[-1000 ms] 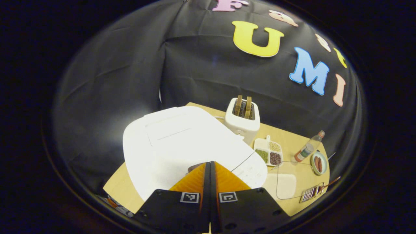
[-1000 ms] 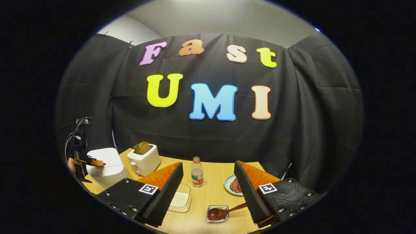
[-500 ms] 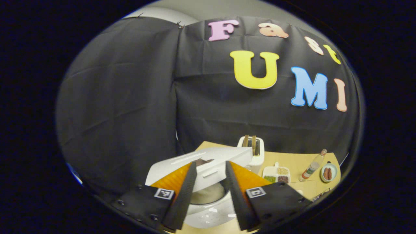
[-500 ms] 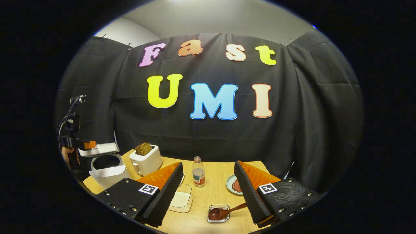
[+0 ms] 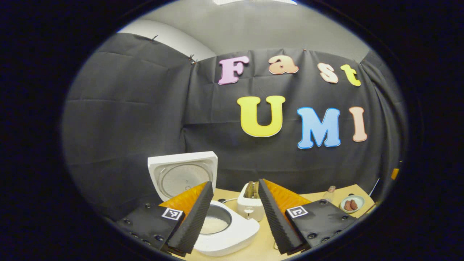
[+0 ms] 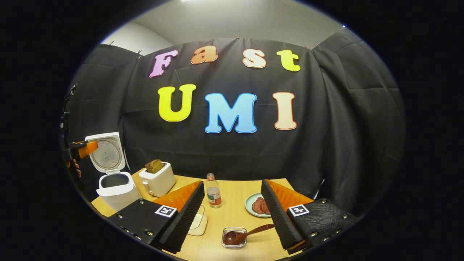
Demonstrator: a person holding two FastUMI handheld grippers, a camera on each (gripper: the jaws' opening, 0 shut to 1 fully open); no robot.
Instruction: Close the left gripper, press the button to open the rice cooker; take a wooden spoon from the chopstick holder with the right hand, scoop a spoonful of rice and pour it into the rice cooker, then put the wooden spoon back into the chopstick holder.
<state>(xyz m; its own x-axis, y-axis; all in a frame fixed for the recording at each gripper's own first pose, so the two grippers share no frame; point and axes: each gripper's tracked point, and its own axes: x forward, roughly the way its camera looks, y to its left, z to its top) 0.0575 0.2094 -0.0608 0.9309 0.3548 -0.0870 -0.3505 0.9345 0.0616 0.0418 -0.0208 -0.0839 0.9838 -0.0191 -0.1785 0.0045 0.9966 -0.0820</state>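
The rice cooker (image 5: 232, 232) stands at the table's (image 6: 235, 203) left corner with its lid (image 5: 183, 174) swung upright, pot uncovered. The left gripper (image 5: 232, 217) hangs above it, fingers spread wide and holding nothing. The right gripper (image 6: 232, 217) is likewise released, hovering over the table's near edge — the wooden spoon (image 6: 243, 235) lies in the clear chopstick holder (image 6: 233, 239) between its fingers, handle tilted right. A toaster (image 6: 157, 177), bottle (image 6: 213, 195) and plate (image 6: 250, 206) stand beyond, bare tabletop between them
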